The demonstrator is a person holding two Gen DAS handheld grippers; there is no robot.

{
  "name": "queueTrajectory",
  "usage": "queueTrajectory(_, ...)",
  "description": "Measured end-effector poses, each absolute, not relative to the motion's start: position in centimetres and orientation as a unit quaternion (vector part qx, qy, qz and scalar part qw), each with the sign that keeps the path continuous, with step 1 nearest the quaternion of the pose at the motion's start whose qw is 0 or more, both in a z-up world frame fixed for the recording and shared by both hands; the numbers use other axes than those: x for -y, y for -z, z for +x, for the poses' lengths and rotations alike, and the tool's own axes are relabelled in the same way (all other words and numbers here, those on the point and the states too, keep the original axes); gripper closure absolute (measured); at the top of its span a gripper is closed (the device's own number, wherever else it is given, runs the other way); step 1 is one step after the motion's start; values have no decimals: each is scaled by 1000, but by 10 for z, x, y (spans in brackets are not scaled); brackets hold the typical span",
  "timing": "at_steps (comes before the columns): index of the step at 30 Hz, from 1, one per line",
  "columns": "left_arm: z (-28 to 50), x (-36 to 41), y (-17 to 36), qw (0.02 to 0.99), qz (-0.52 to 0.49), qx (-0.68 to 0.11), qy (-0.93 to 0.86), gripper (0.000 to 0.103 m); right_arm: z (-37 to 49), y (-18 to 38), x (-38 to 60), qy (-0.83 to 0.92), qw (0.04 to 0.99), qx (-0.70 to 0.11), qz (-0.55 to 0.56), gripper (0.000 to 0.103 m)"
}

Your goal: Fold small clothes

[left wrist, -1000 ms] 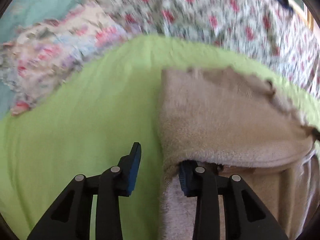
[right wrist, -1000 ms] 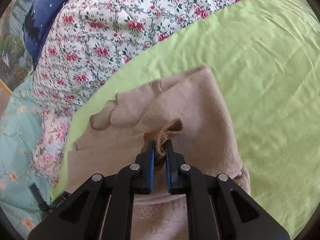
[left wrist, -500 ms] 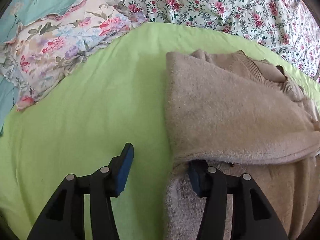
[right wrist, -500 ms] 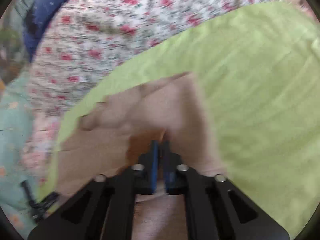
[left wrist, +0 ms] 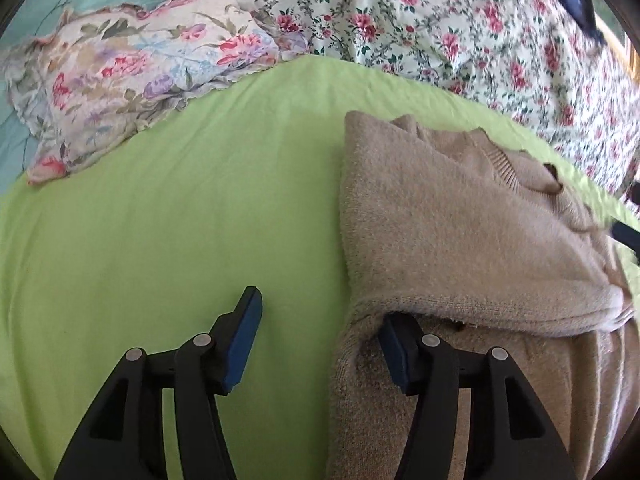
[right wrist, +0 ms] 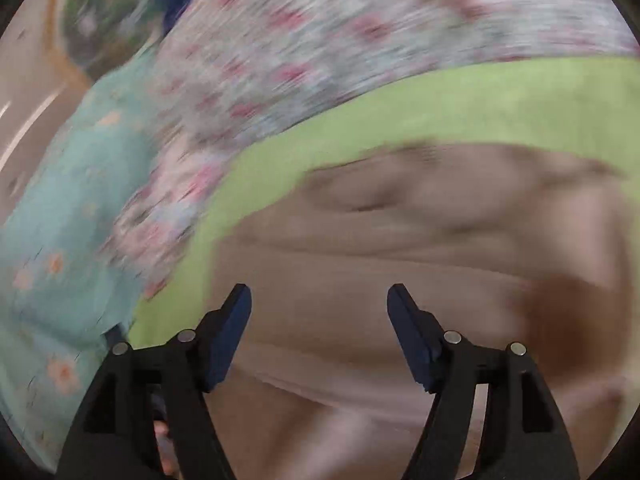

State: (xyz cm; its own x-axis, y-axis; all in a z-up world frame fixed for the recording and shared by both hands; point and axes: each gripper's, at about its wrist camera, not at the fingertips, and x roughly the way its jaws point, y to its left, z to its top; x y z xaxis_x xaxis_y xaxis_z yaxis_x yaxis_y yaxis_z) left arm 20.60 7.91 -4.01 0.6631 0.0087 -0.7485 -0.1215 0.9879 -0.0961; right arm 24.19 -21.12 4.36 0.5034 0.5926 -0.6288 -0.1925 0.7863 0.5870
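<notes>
Under the beige sweater's (left wrist: 460, 220) fold, one fingertip of the opening left gripper (left wrist: 320, 332); right gripper (right wrist: 319, 308) blurred, opening, empty.

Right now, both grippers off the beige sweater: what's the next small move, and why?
Probably draw the left gripper back: its opening jaws straddle the edge of the beige sweater, one fingertip under the folded flap. The right gripper, also opening, holds nothing.

left hand-held gripper (left wrist: 320, 334) | right hand-held gripper (right wrist: 319, 320) | black plastic arms | blue pads | silver rivets
</notes>
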Motion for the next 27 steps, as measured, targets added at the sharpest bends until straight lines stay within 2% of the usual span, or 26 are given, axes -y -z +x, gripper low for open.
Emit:
queueTrajectory(7,202,-89,41,913,-109,-393,-10,43,360,-22,76,-326,781,-509,157,31)
queueTrajectory(10,202,-92,44,914,-123,-387,1,43,387,9,21,-393,691,-589,142,29)
queueTrajectory(12,203,-90,44,915,-122,-385,5,43,389,19,-5,-424,666,-597,141,28)
queueTrajectory(14,202,-91,42,916,-127,-381,14,44,390,19,-15,-455,655,-572,194,26)
queueTrajectory(20,193,-97,33,912,-160,-370,75,43,368,0,69,-407,709,-476,323,26)
queueTrajectory(27,197,-96,24,907,-155,-385,76,42,269,-44,249,-198,844,-428,255,27)
